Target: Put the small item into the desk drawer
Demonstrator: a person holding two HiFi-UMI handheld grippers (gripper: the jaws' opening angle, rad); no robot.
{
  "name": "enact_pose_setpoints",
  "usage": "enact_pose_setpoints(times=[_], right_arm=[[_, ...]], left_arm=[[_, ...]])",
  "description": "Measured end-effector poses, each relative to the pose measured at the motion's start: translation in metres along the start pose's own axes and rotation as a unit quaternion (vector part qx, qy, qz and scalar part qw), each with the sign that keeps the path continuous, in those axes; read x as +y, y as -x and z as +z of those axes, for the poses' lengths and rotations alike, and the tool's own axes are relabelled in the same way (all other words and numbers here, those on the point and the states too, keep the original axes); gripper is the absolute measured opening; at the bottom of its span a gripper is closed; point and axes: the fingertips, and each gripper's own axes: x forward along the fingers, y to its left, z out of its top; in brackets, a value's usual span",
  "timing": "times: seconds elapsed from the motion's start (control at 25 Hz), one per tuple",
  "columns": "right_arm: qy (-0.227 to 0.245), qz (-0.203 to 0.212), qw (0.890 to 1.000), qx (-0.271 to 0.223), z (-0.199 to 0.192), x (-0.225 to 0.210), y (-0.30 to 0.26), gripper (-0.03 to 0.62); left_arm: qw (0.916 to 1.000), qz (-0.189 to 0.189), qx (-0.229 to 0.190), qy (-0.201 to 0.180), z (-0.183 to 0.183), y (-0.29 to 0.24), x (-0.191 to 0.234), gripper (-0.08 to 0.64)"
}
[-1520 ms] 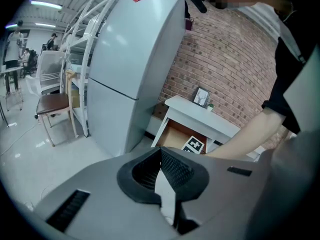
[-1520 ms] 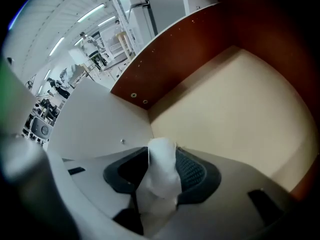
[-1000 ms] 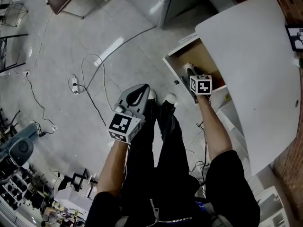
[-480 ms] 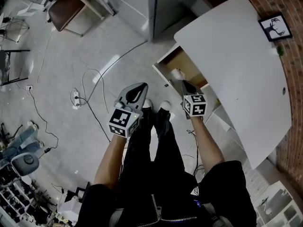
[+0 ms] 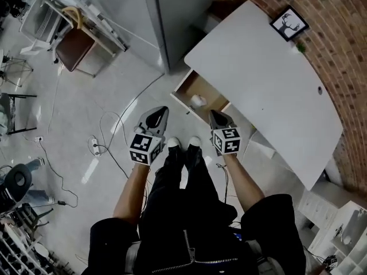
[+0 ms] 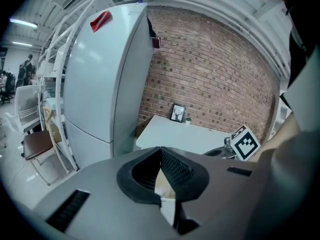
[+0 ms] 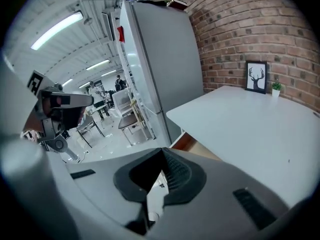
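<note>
The white desk (image 5: 269, 79) has its wooden drawer (image 5: 186, 90) pulled open toward me. A small white item (image 5: 198, 100) lies inside the drawer, free of both grippers. My right gripper (image 5: 213, 114) hovers just outside the drawer's front, right of the item; its jaws are shut and hold nothing. My left gripper (image 5: 162, 110) is over the floor left of the drawer, also shut and empty. In the right gripper view the closed jaws (image 7: 161, 150) point past the desk top (image 7: 240, 129). In the left gripper view the tips (image 6: 160, 149) meet below the desk (image 6: 185, 136).
A tall grey cabinet (image 5: 166, 16) stands left of the desk. A framed deer picture (image 5: 289, 23) sits by the brick wall (image 5: 344, 67). Cables (image 5: 114, 125) trail over the floor, and a chair (image 5: 74, 47) stands at far left. My feet (image 5: 183, 144) are near the drawer.
The right gripper let go of the small item in the drawer, shut, and drew back out toward me. The view has pulled back from the desk. The left gripper stayed shut.
</note>
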Motion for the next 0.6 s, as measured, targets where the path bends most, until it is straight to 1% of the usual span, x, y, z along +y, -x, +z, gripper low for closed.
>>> enact_pose_setpoints(times=[0.12, 0.28, 0.44, 0.6], right_arm=[[0.011, 0.001, 1.0, -0.017, 0.015, 0.012, 0.022, 0.005], [0.021, -0.003, 0.997, -0.073, 0.064, 0.024, 0.051, 0.005], [0.022, -0.017, 0.992, -0.124, 0.108, 0.029, 0.075, 0.005], [0.037, -0.034, 0.985, -0.168, 0.14, 0.031, 0.103, 0.005]], left_arm=[[0.9999, -0.007, -0.01, -0.006, 0.015, 0.008, -0.009, 0.02], [0.9986, -0.014, -0.043, -0.026, 0.054, 0.014, -0.013, 0.02], [0.9962, -0.021, -0.072, -0.046, 0.089, 0.021, -0.015, 0.02], [0.9936, -0.026, -0.094, -0.057, 0.111, 0.03, -0.019, 0.02]])
